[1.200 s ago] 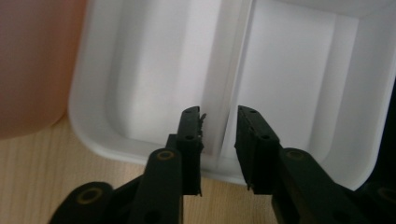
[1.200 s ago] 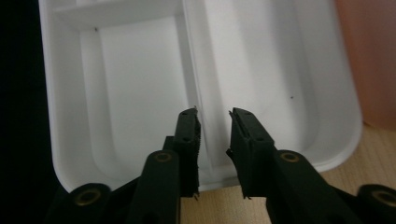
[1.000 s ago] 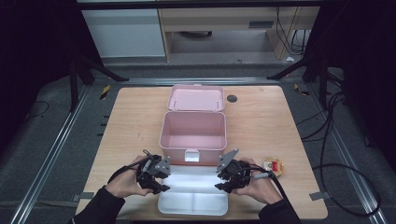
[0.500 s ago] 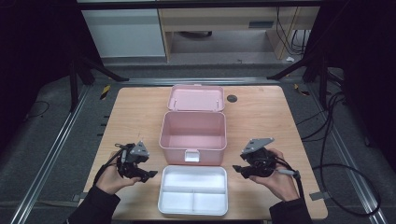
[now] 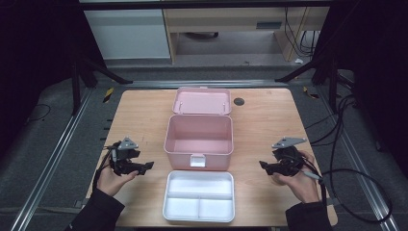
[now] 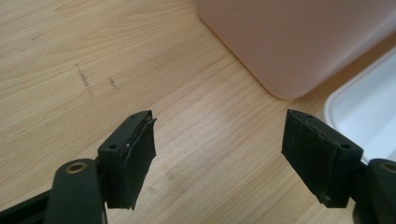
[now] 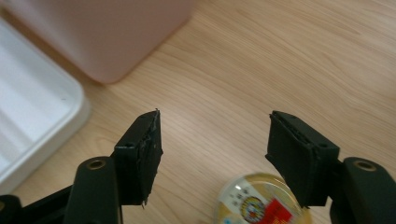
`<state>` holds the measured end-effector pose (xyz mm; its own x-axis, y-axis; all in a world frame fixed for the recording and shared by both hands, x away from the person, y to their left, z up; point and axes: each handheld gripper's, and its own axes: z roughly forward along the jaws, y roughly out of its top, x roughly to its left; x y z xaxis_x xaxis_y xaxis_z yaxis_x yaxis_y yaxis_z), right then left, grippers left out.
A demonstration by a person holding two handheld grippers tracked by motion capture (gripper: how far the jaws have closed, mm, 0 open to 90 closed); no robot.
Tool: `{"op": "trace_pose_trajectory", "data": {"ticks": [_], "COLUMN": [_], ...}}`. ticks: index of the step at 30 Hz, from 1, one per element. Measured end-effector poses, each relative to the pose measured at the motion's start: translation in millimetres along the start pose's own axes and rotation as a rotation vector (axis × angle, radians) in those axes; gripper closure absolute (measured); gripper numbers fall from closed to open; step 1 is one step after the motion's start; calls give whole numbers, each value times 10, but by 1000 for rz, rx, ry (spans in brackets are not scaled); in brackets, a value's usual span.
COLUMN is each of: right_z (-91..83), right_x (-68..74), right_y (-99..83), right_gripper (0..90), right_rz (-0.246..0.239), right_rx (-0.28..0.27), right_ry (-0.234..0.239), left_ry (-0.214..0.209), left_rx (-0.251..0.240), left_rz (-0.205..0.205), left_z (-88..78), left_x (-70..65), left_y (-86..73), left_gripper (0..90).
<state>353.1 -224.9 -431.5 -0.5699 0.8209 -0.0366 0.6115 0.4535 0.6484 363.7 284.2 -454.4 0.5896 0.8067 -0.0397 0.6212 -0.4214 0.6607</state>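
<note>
With both grippers pulled off to the sides, the white tray (image 5: 198, 196) sits alone at the near edge of the desk (image 5: 139, 110), right in front of the open pink box (image 5: 198, 136), whose lid (image 5: 202, 100) lies flat behind it. The left gripper (image 5: 144, 167) hangs near the left edge and the right gripper (image 5: 265, 166) near the right edge. Both have just been spreading their jaws, which now stand apart with nothing between them.

What could go wrong imo: the tray is shallow and light-looking, so if only one side gets pinched when it's picked up, it could tilt or skid off the near edge. It also has to clear the box rim, so coming in low could shove the whole box back.

The right gripper view catches something the high view hides behind the hand: a small round tin (image 7: 259, 200) with a colourful label, just under the right jaw. A careless sweep back toward the tray could knock it. The left gripper view has the box corner (image 6: 289, 42), a sliver of tray (image 6: 369, 112) and bare wood.
</note>
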Motion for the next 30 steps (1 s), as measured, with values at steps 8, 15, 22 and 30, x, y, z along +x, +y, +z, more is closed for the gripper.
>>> {"op": "trace_pose_trajectory", "data": {"ticks": [8, 15, 22, 30], "right_z": [-7, 96, 153, 237], "right_x": [-241, -252, -258, -278], "right_y": [-181, -241, -278, -328], "right_gripper": [249, 198, 173, 161], "right_rz": [87, 72, 62, 59], "right_rx": [91, 178, 216, 281], "right_ry": [-78, -57, -61, -63], "left_ry": [9, 3, 1, -3], "left_rx": [16, 29, 30, 32], "left_rz": [-9, 4, 2, 4], "left_z": [33, 51, 48, 54], "left_x": [45, 32, 41, 40], "left_y": [-27, -37, -43, -43], "left_gripper": [249, 248, 249, 247]}}
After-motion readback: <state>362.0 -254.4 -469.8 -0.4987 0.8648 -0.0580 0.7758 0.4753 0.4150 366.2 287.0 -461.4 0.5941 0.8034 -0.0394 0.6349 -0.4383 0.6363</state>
